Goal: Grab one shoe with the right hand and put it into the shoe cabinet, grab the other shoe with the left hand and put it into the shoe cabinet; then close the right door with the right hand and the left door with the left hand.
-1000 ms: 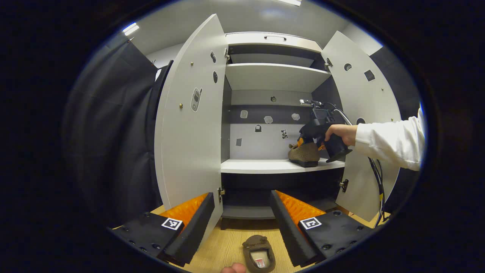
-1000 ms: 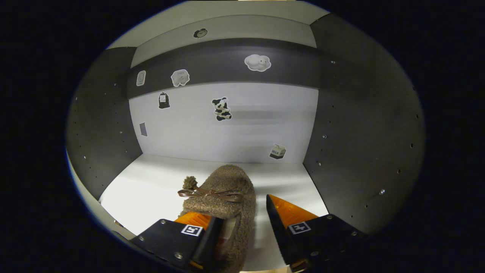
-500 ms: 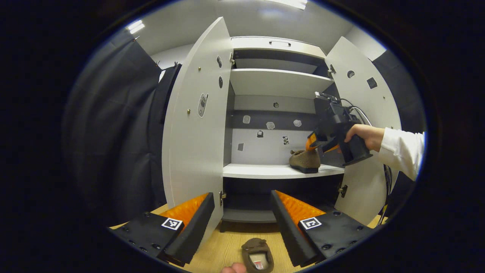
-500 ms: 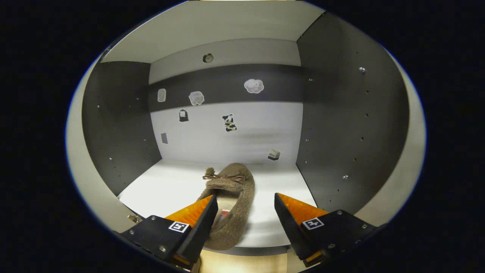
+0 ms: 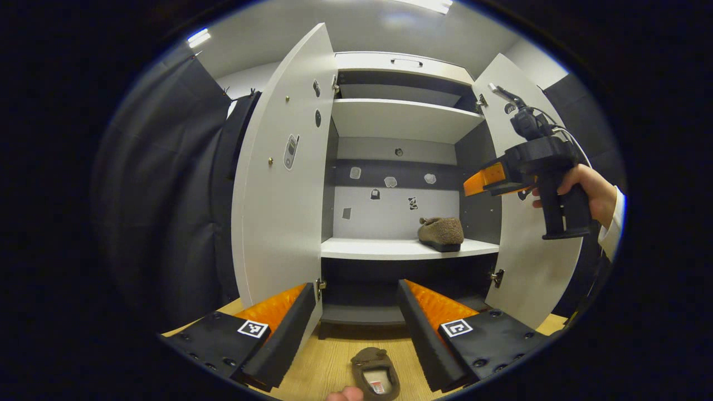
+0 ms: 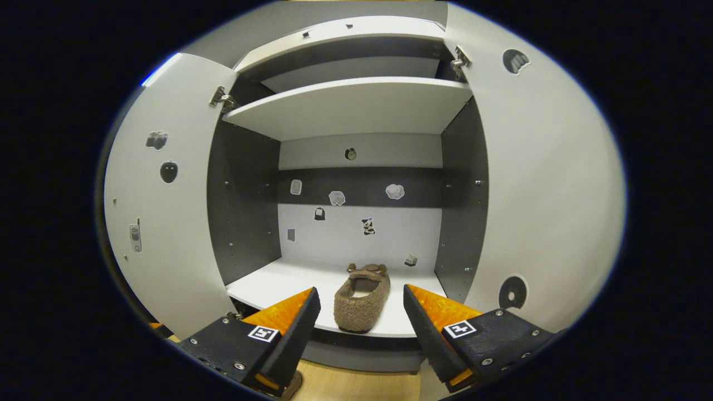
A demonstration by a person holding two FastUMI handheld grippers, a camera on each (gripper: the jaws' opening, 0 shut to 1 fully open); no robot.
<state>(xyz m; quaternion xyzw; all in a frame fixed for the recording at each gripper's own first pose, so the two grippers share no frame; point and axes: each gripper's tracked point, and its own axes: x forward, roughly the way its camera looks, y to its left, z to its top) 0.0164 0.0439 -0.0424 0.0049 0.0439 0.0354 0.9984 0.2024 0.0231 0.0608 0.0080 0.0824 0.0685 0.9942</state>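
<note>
Setting: we face a white shoe cabinet [image 5: 401,120] on a wooden floor [image 5: 328,362], both doors swung wide
Placed shoe: one shoe [image 6: 362,299] rests on the middle shelf [image 5: 384,249], right of centre, heel toward us
Other shoe: the second shoe [image 5: 376,374] lies on the floor, long axis pointing at the cabinet; it sits just below and between our left gripper [image 5: 356,320] fingers
Left fingers: spread wide, holding nothing
Right gripper [image 6: 359,328]: fingers wide apart and empty, well clear of the shelf
Nearer hand: the left, we judge

Both views are evenly and brightly lit from above; ceiling lights [image 5: 426,4] are seen glaring white; the shelf [image 6: 345,106] casts soft shade on the compartment beneath; straight edges are bowed by fisheye distortion near the rim; focus is sharp throughout.
</note>
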